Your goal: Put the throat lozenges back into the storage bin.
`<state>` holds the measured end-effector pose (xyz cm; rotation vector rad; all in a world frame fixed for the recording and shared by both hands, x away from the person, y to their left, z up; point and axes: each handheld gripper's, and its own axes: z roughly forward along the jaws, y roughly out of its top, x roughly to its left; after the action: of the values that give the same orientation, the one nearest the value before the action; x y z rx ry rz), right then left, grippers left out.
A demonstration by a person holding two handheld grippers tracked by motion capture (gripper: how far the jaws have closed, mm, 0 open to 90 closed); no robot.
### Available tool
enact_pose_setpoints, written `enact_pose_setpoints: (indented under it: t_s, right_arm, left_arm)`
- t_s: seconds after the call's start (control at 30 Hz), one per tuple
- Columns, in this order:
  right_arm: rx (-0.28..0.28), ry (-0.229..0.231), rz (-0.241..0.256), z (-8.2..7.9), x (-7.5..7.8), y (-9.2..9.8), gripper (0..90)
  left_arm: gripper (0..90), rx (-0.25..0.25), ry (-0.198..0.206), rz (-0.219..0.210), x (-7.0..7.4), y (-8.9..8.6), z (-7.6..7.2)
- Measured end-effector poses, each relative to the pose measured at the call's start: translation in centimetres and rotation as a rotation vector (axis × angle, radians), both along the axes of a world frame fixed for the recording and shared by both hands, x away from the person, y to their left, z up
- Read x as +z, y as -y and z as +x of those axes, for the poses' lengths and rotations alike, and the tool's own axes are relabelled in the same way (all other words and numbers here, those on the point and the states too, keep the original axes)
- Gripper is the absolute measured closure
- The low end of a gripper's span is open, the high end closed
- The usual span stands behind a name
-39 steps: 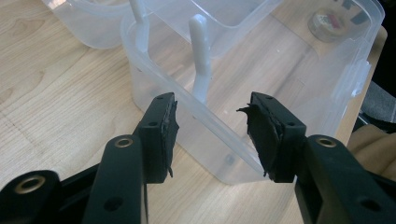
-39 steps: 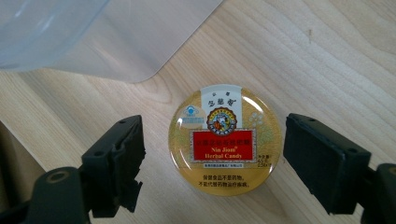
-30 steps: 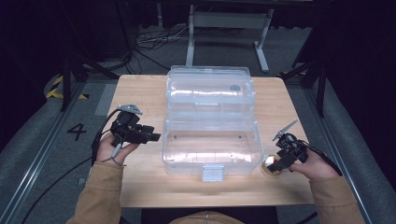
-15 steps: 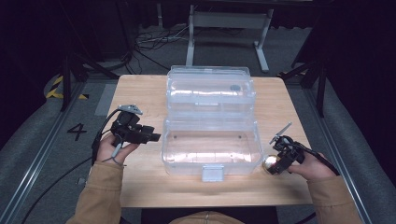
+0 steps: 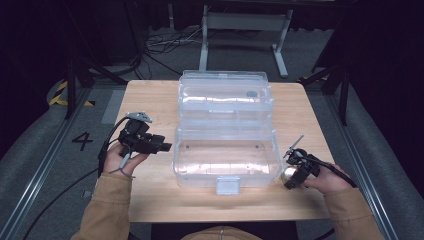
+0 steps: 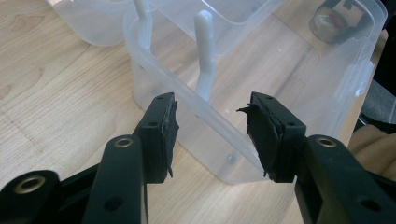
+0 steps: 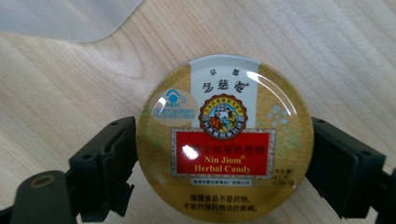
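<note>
Gripping a round candy tin [image 7: 225,140] by its rim, the right gripper [image 7: 224,158] is seen with 1 black jaw pressed to each side of the tin (the gold lid reads "Nin Jiom Herbal Candy"). The tin is held just above, or on, the wooden table [image 7: 70,98]; which of the 2 cannot be told. A corner of the clear plastic box [image 7: 70,18] is visible at the upper left of the right gripper view.

From the high view, the right gripper [image 5: 296,172] is found at the table's near right, just beside the box's near right corner, with the tin [image 5: 288,173] showing as a pale disc at its tip. The box [image 5: 226,155] is noted at the middle of the table [image 5: 150,100], its lid [image 5: 225,97] thrown open and lying on the far side.

The left gripper [image 5: 161,147] is held near the box's left end, pointing toward it. In the left gripper view, its jaws are spread wide with nothing between them [image 6: 212,135], and the box wall [image 6: 187,93] lies just beyond the tips. The tin [image 6: 329,23] is glimpsed through the plastic at the far end.
</note>
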<state>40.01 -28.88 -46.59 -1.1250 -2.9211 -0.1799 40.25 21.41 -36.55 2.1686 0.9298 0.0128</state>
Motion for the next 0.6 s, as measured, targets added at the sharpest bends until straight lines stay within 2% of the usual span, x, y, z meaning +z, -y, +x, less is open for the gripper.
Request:
enact_pose_setpoints:
  t_s: [0.27, 0.6]
  right_arm:
    - [0.006, 0.016, -0.016, 0.14, -0.02, -0.16, 19.7]
    - [-0.027, 0.034, 0.03, 0.22, 0.7, 0.23, 20.2]
  left_arm:
    - [52.3, 0.005, -0.002, -0.003, -0.07, -0.03, 0.02]
    - [52.3, 0.011, 0.001, -0.008, -0.02, -0.23, 0.02]
